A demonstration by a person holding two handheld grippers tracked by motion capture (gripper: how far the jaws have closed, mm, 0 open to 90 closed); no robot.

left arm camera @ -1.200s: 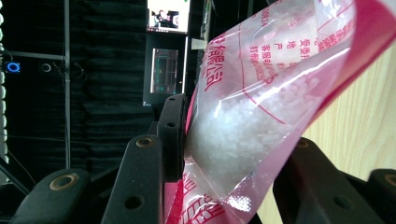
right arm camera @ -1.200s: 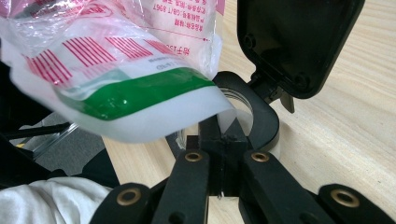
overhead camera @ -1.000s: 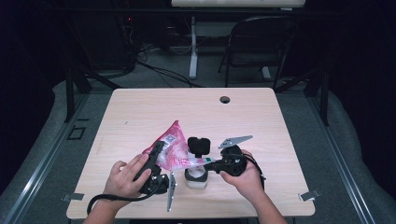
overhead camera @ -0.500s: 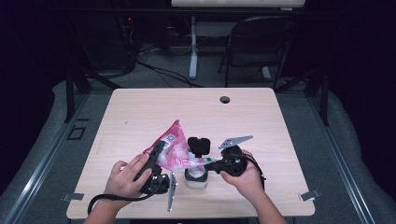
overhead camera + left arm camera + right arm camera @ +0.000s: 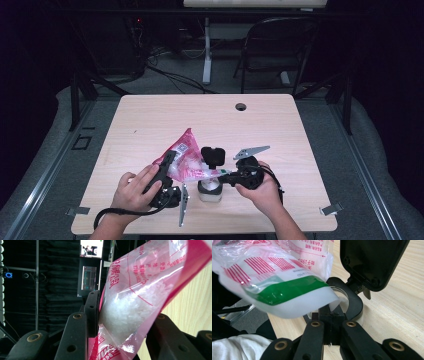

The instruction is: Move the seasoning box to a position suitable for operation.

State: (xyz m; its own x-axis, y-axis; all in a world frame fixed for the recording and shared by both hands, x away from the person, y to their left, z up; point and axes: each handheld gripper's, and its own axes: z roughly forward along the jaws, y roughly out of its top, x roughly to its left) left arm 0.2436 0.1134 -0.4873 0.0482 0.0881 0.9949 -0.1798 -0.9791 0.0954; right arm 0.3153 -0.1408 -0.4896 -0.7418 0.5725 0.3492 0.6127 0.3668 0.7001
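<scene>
High view first: pink bag (image 5: 186, 160) of white crystals held tilted above the table (image 5: 150, 120), upper corner toward the far left, lower printed end sloping down to the right over a small white jar (image 5: 209, 190) with its black flip lid (image 5: 213, 155) standing open. Left gripper (image 5: 169, 162) roughly half open yet clamped across the bag's bulging middle, as seen in the left gripper view with the grains (image 5: 130, 307) pressed between the two pads. Right gripper (image 5: 226, 176) pinched fully closed on the bag's lower end, near the green stripe (image 5: 287, 291) in the right gripper view, its tips just above the jar's black rim (image 5: 355, 302). Key relation: bag's long axis running from the left gripper down to the right gripper, the white lower edge (image 5: 312, 306) hanging directly over the jar mouth (image 5: 343, 298), apparently near but not clearly inside it. Right gripper nearer the jar, so likely the one to steer the outlet; left gripper farther back and higher, likely the one to raise the bulk and drive the grains downhill. Whether the bag's low end is already open cannot be told. Probable risk: outlet drifting off the rim and spilling onto the table beside the jar.
</scene>
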